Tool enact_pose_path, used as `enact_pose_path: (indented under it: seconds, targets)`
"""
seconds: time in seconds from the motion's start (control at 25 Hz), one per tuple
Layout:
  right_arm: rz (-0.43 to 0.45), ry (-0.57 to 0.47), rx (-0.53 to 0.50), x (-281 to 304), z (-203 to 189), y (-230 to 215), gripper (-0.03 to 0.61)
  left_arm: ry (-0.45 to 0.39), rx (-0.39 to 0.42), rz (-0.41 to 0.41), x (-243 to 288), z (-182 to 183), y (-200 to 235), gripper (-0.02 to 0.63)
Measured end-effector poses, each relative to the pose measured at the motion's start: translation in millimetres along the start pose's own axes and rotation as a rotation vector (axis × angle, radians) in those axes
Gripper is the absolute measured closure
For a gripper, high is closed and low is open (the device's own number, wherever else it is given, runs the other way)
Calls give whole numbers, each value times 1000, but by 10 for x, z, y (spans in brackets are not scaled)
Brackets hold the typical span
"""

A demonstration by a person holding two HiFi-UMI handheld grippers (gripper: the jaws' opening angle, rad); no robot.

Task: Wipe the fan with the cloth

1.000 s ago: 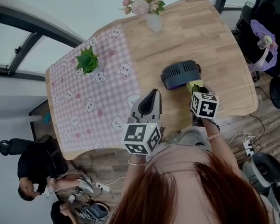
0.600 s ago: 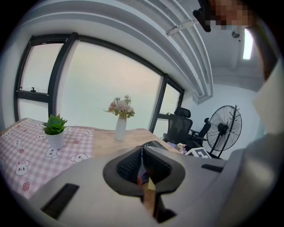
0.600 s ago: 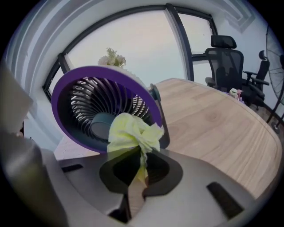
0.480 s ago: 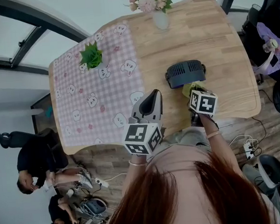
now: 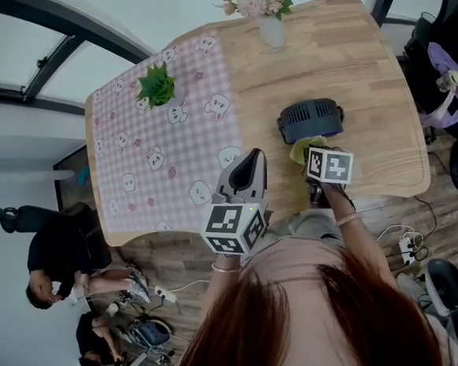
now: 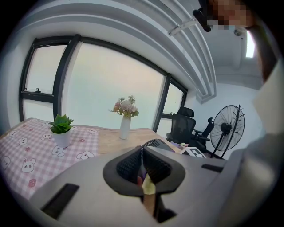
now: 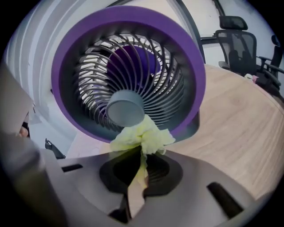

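No legible text, brand, number or label found in any view. Left gripper, right gripper: white cubes marked with black square coded patterns only, no characters. Pink checked tablecloth: cartoon bear prints, no lettering. Purple-rimmed grey grille fan: no marking discerned on hub or rim.
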State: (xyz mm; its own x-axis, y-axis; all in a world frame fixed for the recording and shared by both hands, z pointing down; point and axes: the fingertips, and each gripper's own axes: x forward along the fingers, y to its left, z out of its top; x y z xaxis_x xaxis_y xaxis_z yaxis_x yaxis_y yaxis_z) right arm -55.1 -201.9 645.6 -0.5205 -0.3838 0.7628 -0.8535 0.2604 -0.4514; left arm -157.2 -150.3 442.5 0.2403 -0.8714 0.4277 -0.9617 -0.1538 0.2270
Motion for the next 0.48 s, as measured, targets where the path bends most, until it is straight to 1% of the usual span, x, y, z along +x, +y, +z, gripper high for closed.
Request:
enact_pose_path:
  seconds: [0.2,0.48]
  targets:
    - [48,17,1,4,-11,90,558,-1,-2,6,-40,-15,19,600]
    - [111,1,-7,-40,13,294,558,-16,-1,4,-96,17,42,600]
